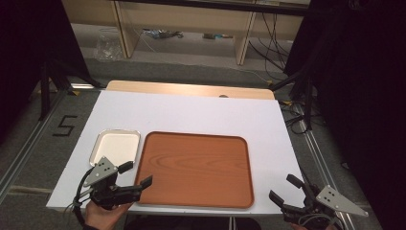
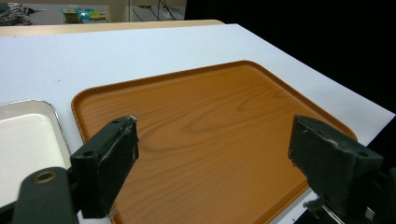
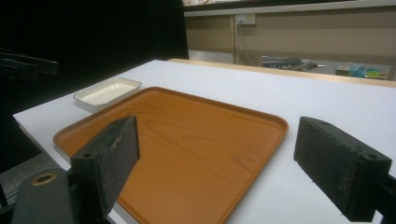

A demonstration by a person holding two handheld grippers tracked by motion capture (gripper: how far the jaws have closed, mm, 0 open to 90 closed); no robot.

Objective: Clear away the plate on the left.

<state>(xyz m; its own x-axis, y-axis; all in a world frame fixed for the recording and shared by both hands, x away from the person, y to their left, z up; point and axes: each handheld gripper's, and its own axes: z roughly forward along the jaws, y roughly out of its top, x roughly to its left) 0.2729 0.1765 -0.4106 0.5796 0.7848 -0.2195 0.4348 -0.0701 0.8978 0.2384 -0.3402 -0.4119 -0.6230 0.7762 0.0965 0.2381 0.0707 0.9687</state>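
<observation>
The left gripper (image 1: 136, 173), held in a hand (image 1: 103, 215) at the near left corner of the table, has its two black jaws spread wide with nothing between them; in the left gripper view (image 2: 212, 151) they hover just over the near left part of a rectangular, wood-grain brown tray (image 1: 196, 167). The right gripper (image 1: 285, 188) sits off the near right corner of the white table top (image 1: 191, 112), its jaws likewise parted and empty, and the tray lies ahead and to the left of them (image 3: 187, 140), apart from the pads. Just left of the left gripper, beside the tray's left rim, rests a small rectangular white dish with a metal rim (image 1: 116, 146)
</observation>
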